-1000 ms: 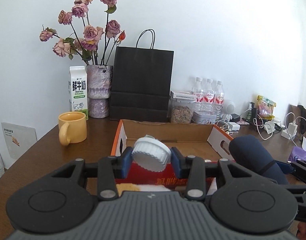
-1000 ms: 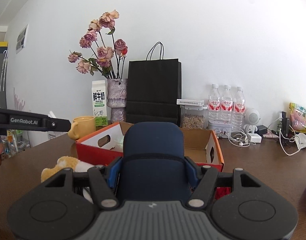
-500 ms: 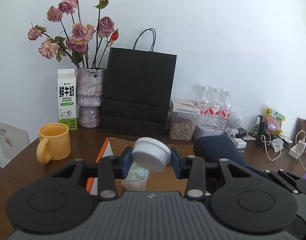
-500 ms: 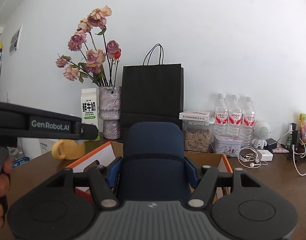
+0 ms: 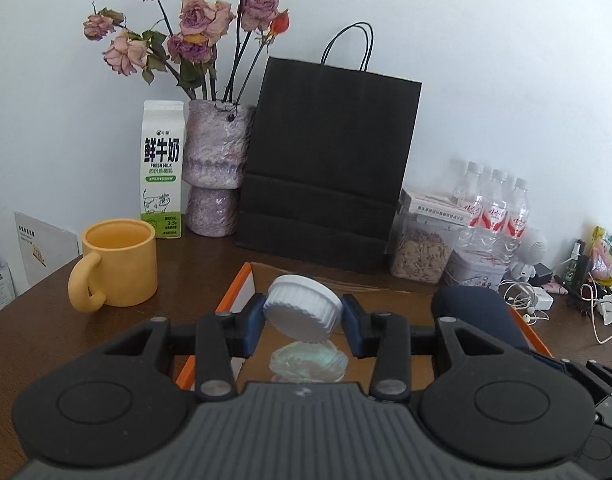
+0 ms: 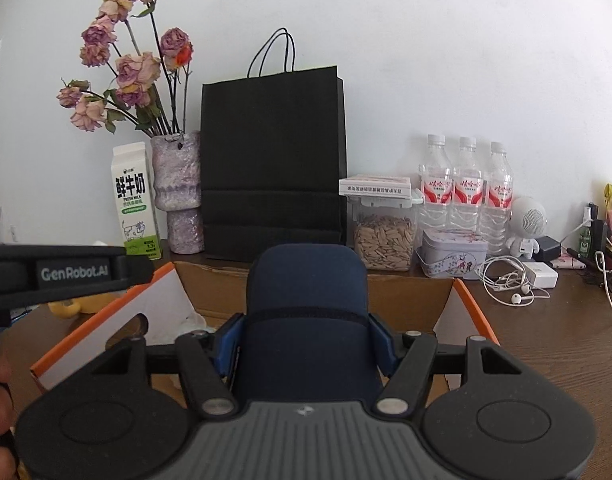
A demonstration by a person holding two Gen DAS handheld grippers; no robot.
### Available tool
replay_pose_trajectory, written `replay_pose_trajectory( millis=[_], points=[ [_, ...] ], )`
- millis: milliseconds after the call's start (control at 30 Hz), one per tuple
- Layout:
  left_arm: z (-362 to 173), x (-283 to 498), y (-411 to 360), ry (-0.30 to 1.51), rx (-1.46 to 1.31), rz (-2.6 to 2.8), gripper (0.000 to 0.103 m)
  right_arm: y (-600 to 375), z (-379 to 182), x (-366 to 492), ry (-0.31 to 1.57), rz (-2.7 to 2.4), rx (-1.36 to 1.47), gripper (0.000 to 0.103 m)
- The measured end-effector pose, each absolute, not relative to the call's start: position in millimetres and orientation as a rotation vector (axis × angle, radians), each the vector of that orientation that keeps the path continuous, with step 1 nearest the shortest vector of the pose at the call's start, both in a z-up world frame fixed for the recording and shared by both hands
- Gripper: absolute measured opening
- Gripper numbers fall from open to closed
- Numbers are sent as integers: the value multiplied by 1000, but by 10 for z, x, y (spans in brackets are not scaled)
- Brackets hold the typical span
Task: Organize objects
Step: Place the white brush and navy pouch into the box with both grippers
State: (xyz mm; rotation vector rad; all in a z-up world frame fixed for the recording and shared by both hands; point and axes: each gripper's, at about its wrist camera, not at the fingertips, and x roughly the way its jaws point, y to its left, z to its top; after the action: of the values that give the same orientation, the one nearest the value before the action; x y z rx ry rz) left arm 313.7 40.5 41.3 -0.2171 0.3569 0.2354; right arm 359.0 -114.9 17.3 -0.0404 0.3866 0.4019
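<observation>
Left gripper (image 5: 304, 322) is clamped on a white ribbed jar lid (image 5: 302, 308), blue pads on either side of it, lid tilted toward the camera. From the left wrist view I see it held above the cardboard box (image 5: 242, 284), over the box's left end. Below the lid, inside the box, sits something pale and iridescent (image 5: 307, 365); can't tell what it is. Left of the box: yellow mug (image 5: 116, 262). Behind the box, against the wall: milk carton (image 5: 162, 168), vase of dried roses (image 5: 216, 168), black paper bag (image 5: 325, 168). Navy pouch (image 5: 475, 316) shows over the box's right end.

Right wrist view: right gripper (image 6: 306, 340) is closed on the navy pouch (image 6: 306, 308), pouch upright between the pads, held above the cardboard box (image 6: 445, 308) interior. Left gripper's body (image 6: 66, 274) crosses over the box's left side. Behind the box on the right: seed jar (image 6: 383, 240), three water bottles (image 6: 467, 188), patterned tin (image 6: 453, 254), white earphones (image 6: 509, 284) on the table
</observation>
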Motion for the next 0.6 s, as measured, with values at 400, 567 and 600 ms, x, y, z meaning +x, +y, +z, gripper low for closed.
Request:
replay_pose_trajectory(
  millis=[400,567,600],
  points=[
    [384,3082,315,372,-185,224,102,-1209,91,3632,432,373,-28,103],
    [393,3035,260,363,-167,218,103,-1235,115,3603,427,384,-22,103],
    [393,3032,252,364,-164,214,103,-1233,119,3592,424,384,-25,103]
  ],
)
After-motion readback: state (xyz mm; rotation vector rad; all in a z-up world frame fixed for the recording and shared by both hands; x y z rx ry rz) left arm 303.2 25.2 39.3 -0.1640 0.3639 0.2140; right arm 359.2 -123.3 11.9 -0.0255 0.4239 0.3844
